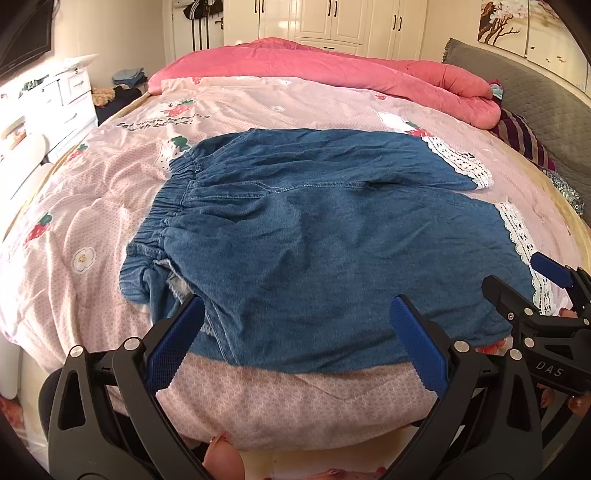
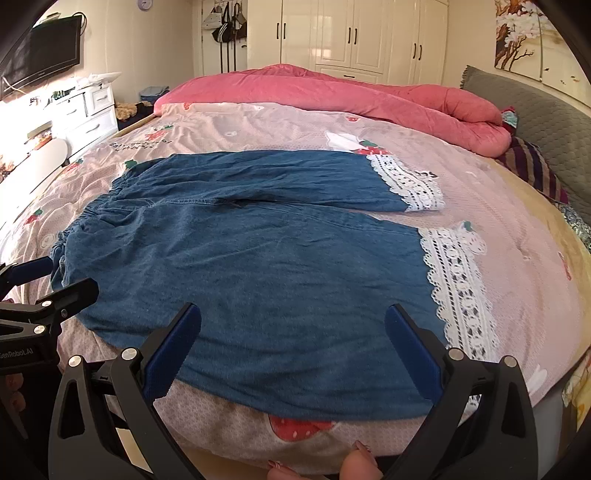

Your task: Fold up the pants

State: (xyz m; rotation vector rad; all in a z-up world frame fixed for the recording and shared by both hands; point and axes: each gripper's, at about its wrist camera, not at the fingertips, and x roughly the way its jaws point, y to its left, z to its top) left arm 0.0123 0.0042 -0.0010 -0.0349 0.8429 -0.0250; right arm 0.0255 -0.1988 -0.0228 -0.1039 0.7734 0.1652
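Blue denim pants (image 1: pixel 317 236) with an elastic waistband (image 1: pixel 166 206) at the left and white lace hems (image 2: pixel 458 280) at the right lie flat on the bed, both legs spread side by side. My left gripper (image 1: pixel 295 314) is open and empty over the near edge of the pants, towards the waistband end. My right gripper (image 2: pixel 291 325) is open and empty over the near leg, left of its lace hem. The right gripper also shows in the left wrist view (image 1: pixel 524 280), and the left gripper in the right wrist view (image 2: pixel 55 277).
A pink strawberry-print sheet (image 2: pixel 258 122) covers the bed. A rolled pink quilt (image 2: pixel 332 92) lies along the far side. A grey headboard (image 2: pixel 535 110) and striped pillow (image 2: pixel 532 166) are at the right. White drawers (image 2: pixel 92 107) stand at the left, wardrobes (image 2: pixel 351 33) behind.
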